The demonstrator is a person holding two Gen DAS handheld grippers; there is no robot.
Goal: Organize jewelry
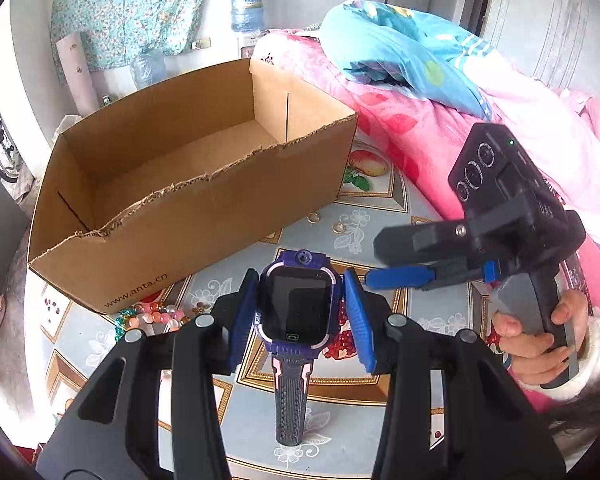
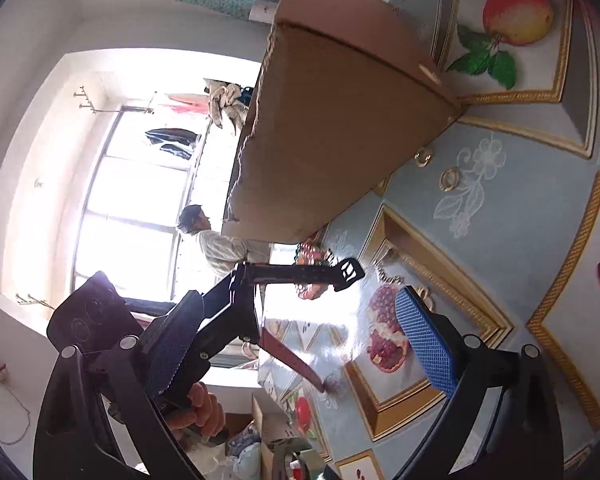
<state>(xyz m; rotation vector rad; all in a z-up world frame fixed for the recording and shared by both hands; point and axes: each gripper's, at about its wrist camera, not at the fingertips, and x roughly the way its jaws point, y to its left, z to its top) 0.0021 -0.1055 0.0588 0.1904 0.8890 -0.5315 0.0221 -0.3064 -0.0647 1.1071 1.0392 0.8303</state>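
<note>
Purple and pink plastic frames the smartwatch (image 1: 296, 300), which sits at the lower centre of the left wrist view, clamped at its case between the blue pads (image 1: 242, 312) of the left gripper (image 1: 298, 312). Its grey strap hangs down toward the bottom edge, clear of the patterned tablecloth (image 1: 380, 216) beneath.

Above and left of the watch stands the open cardboard box (image 1: 188, 184), its torn near rim ragged and its inside bare. The box's lower left corner lies close to a heap of pastel beads (image 1: 156, 316) on the cloth. Two small gold rings (image 1: 325, 222) lie on the cloth just right of the box's near wall, apart from each other and from the box.

At the right of the frame a hand (image 1: 540, 336) holds the right gripper (image 1: 384, 268), turned sideways, its blue finger reaching left until it is near the watch's right side. In the right wrist view its jaws stand wide apart with nothing between them, the blue pad (image 2: 426, 340) at lower right over a pomegranate print. Open cloth stretches between the box's wall and that pad, with the rings (image 2: 436, 168) at the upper right of it.

A pink quilt (image 1: 420, 128) borders the table's right edge.
</note>
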